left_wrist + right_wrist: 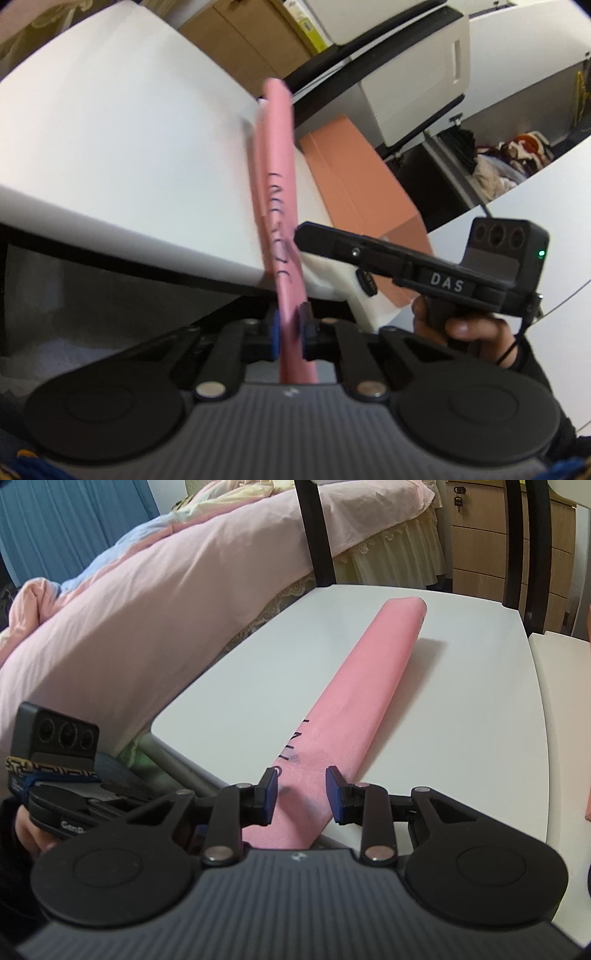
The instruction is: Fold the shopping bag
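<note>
Shopping bag (364,690), pink and already folded into a long narrow strip, lies lengthwise on the white worktop (461,738), its near end overhanging the edge. Left tongs (289,334) are clamped on that end, apparently to anchor it for another fold. Right tongs (301,794) straddle the same end, partly open, pads not clearly pressing. Beyond the worktop's left edge sits a bed (147,602) with pink bedding.

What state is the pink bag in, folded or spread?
Folded: the pink bag is a long narrow strip along the white table.
</note>
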### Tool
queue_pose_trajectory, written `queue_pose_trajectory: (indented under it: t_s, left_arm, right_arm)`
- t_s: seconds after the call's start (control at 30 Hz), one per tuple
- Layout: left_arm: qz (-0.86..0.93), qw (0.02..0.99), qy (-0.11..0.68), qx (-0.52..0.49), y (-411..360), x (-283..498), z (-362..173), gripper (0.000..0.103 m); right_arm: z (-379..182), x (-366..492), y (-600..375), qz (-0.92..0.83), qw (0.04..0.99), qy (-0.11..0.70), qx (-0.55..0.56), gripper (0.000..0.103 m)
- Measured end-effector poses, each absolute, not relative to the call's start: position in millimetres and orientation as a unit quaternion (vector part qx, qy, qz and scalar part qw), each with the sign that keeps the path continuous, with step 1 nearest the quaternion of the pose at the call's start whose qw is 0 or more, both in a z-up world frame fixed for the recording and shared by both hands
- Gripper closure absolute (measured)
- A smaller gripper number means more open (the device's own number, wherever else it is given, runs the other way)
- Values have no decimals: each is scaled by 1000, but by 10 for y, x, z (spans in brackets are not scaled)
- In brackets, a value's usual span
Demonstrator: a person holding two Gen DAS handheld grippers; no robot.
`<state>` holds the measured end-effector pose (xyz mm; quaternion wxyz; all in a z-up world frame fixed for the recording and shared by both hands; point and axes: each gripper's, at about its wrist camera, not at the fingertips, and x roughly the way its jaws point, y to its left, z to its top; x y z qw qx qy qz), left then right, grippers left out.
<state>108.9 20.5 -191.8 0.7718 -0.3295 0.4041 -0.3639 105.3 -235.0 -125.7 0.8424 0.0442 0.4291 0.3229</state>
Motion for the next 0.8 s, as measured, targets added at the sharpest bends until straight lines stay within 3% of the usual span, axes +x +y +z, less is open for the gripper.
queue_pose_trajectory:
  t_s: [0.23, 0.37, 0.43, 0.8]
  left_arm:
    - [-379, 773, 371, -348, 299, 1041, -1835, 98]
    - [-400, 764, 345, -369, 373, 1015, -1790, 99]
    - [-414, 758, 333, -380, 410, 1003, -1764, 99]
    - [-500, 703, 297, -409, 462, 942, -1692, 99]
  right_arm:
    - [-1118, 1108, -2713, 319, 857, 374, 154, 69]
    - [-1098, 1134, -2974, 323, 849, 345, 235, 37]
    - [-1117, 1147, -3072, 325, 841, 338, 269, 30]
    - [-1150, 1178, -3208, 390, 795, 306, 351, 28]
